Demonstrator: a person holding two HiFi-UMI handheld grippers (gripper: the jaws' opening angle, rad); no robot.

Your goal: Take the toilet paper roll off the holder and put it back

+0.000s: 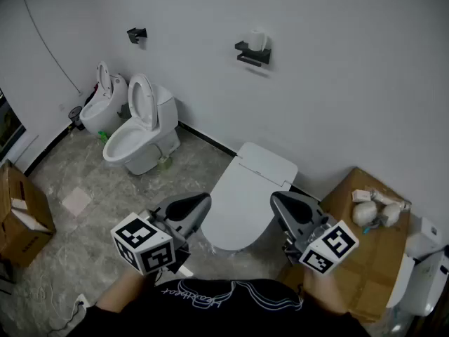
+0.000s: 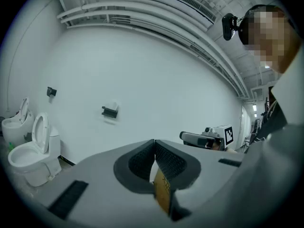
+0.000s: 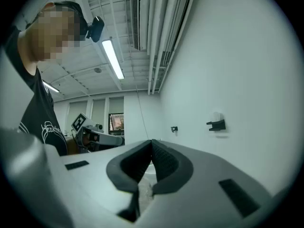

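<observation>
White and soft, the toilet paper roll (image 1: 259,41) sits on its black wall holder (image 1: 250,56), well apart from both tools. The left gripper (image 1: 202,202) and right gripper (image 1: 278,200) hover level over a closed, glossy toilet lid (image 1: 245,181), each with its ribbed dark pads pressed together on nothing. Trouble looks likely in three ways. A hard pinch could crush the hollow, yielding roll. A glancing touch could nudge it off the small ledge or unwind a loose tail. The long reach across the toilet may cost aim.
</observation>
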